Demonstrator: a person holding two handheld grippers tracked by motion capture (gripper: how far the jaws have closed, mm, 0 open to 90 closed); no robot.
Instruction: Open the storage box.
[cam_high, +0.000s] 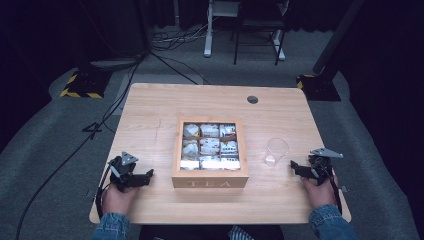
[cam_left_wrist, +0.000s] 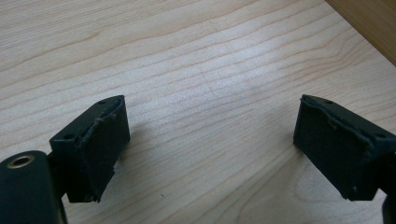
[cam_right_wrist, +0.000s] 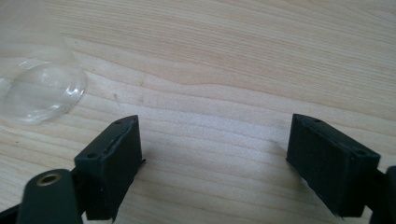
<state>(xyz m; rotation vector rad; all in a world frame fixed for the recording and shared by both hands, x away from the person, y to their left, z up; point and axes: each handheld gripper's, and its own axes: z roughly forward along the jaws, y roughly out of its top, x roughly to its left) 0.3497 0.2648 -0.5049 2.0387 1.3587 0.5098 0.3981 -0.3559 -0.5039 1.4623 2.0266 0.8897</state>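
High view: one wooden table mid-frame, grey floor all round its four edges. One tea box at centre, lid glazed, nine compartments with white packets under the glass, "TEA" on the near wall. One clear cup just right of the box, upright, apart from it. Left gripper at lower left, near the front edge, jaws toward the box's left wall with a gap of bare wood between. Right gripper at lower right, close to the right edge, jaws toward the cup, near it but not touching. Wide bare wood behind the box and down the left side; a narrower strip along the front. One round hole near the far edge.

Left gripper view: two black jaws spread wide, nothing between, bare grain beneath; box wall cutting the upper right corner, well clear of the jaws.

Right gripper view: two jaws likewise wide apart and empty; cup at upper left, base rim and clear wall plain here, beyond the left jaw, apart from it.
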